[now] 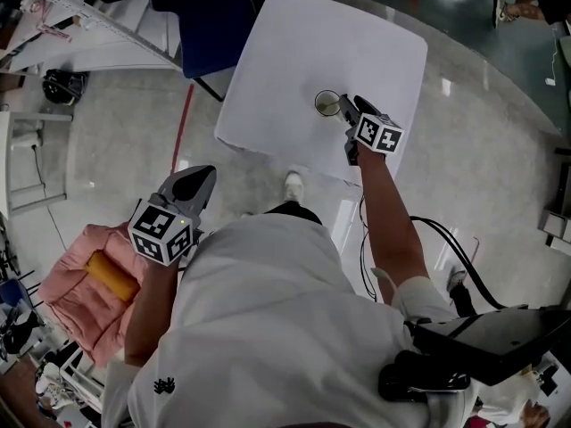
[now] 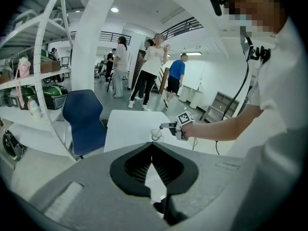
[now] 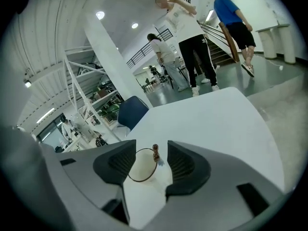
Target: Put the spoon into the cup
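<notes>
A small glass cup [image 1: 327, 103] with a dark rim stands on the white table [image 1: 294, 52]. In the right gripper view the spoon [image 3: 155, 154] stands in the cup [image 3: 139, 170], its brown handle leaning on the rim. My right gripper [image 3: 150, 148] is open, a finger on each side of the cup and spoon, touching neither. In the head view the right gripper [image 1: 344, 105] is just right of the cup. My left gripper [image 1: 205, 176] hangs off the table's near left corner, shut and empty. From the left gripper [image 2: 152, 150] the cup [image 2: 155, 134] shows far off.
A blue chair [image 1: 210, 16] stands at the table's far left side. A pink cushion [image 1: 85, 283] with a yellow roll lies on the floor at the left. Metal shelving [image 2: 43, 57] is at the left. Several people [image 2: 154, 66] stand in the background. A black cable [image 1: 446, 239] runs on the right.
</notes>
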Tool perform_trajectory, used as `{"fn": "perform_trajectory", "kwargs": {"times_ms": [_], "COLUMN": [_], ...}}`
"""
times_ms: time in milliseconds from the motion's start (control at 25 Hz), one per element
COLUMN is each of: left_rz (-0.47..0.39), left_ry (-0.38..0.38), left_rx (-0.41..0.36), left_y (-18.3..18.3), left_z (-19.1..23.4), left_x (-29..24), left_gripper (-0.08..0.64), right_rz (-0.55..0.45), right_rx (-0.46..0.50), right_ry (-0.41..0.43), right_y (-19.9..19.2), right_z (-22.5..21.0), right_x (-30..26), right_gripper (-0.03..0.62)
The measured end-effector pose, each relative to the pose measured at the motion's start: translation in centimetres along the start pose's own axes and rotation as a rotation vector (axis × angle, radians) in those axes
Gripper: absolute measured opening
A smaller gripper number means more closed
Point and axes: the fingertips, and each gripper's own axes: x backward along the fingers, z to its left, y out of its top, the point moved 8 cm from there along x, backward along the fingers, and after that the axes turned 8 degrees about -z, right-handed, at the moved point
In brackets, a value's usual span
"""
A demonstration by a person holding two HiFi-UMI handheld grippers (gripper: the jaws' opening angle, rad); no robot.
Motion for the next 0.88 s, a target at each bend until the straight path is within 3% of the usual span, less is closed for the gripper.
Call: {"fn": "perform_trajectory", "kwargs": {"times_ms": [360,440,600,880], "left_rz": [-0.055,-0.069,-0.081,-0.124], "left_ry": [-0.083,-0.103,-0.144,-0.236], "left_rx": [-0.025,-0.037,-0.03,-0.04], "left_y": [-2.0,-2.5,-4.3,-5.4], "left_z": [0.1,0.0,-0.4,-0.9], "left_x": [4.0,5.1,8.2,11.6], "left_gripper": [0.01,0.009,0.011,0.009], "right_rz": [-0.071,-0.081,-0.061,-0.035], "right_rx": [0.062,0.068,0.072,0.105], "right_ry": [-0.075,-0.084,-0.083,-0.021], "right_y": [-0.5,-1.1,-4.2,-8.0], "right_z": [3.7,5.0,9.0,17.4], "right_x": [7.2,9.1,13.6,19.8], "right_gripper": [0.193,0.164,0.043,0.009]}}
